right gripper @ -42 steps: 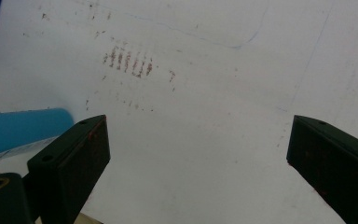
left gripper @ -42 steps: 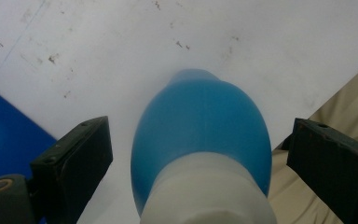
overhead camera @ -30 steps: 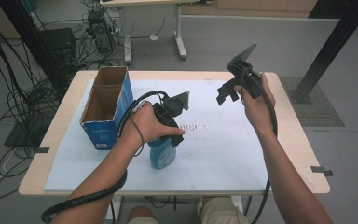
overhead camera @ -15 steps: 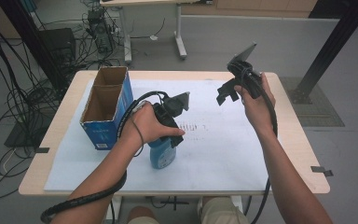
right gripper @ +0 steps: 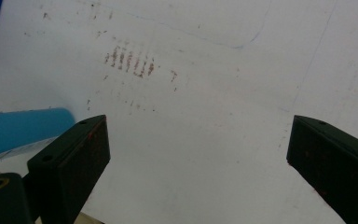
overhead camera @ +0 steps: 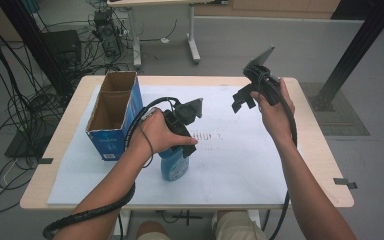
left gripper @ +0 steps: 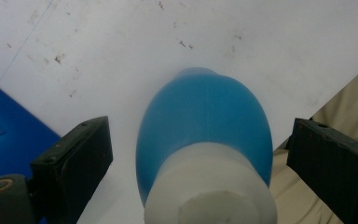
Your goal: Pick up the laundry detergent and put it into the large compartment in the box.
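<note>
Both jaws of the left gripper [left gripper: 198, 154] stand apart, straddling the upright blue bottle [left gripper: 205, 126]; right gripper [overhead camera: 244, 97], also open, hovers well apart.

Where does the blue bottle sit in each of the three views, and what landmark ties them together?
High view: blue bottle stands front of centre, under the left hand.
Left gripper view: low centre, seen from above between the open jaws, white cap nearest.
Right gripper view: a blue body at the left edge, probably the same bottle.
Shared landmark: the white sheet; its rust-coloured marks show in two views.
</note>
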Demonstrator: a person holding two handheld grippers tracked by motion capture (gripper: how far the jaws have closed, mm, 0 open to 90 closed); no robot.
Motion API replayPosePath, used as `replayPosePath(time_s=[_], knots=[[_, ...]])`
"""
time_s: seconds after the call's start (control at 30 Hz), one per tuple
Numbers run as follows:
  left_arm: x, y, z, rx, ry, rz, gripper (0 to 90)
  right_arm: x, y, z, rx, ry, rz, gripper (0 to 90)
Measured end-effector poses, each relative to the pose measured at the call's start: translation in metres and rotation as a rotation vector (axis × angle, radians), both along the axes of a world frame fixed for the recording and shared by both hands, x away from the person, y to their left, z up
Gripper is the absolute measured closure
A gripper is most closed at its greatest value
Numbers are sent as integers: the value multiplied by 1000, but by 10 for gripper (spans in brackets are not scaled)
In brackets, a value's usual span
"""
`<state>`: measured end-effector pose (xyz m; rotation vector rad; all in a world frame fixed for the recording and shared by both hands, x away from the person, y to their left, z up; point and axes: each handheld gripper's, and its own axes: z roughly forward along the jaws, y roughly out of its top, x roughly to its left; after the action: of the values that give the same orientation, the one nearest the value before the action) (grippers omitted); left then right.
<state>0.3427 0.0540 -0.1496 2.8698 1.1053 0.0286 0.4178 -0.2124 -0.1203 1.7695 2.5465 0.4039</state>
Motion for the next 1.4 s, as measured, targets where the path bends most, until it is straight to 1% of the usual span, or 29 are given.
replayPosePath(time_s=[0.4,0.47,0.53,0.8,1.4], knots=[[-1,-1,0,-2,-2,-3,71,-1,-1,0,3,-1,-1,55],[-2,0,1,-2,-8,-1,72,-1,-1,0,3,-1,0,55],[-2,0,1,-3,-8,-1,72,-1,0,0,3,-6,2,55],[-1,1,0,-4,-6,0,72,0,1,-1,2,1,2,55],[-2,3,1,-5,-9,3,71,0,2,-1,0,-1,2,55]])
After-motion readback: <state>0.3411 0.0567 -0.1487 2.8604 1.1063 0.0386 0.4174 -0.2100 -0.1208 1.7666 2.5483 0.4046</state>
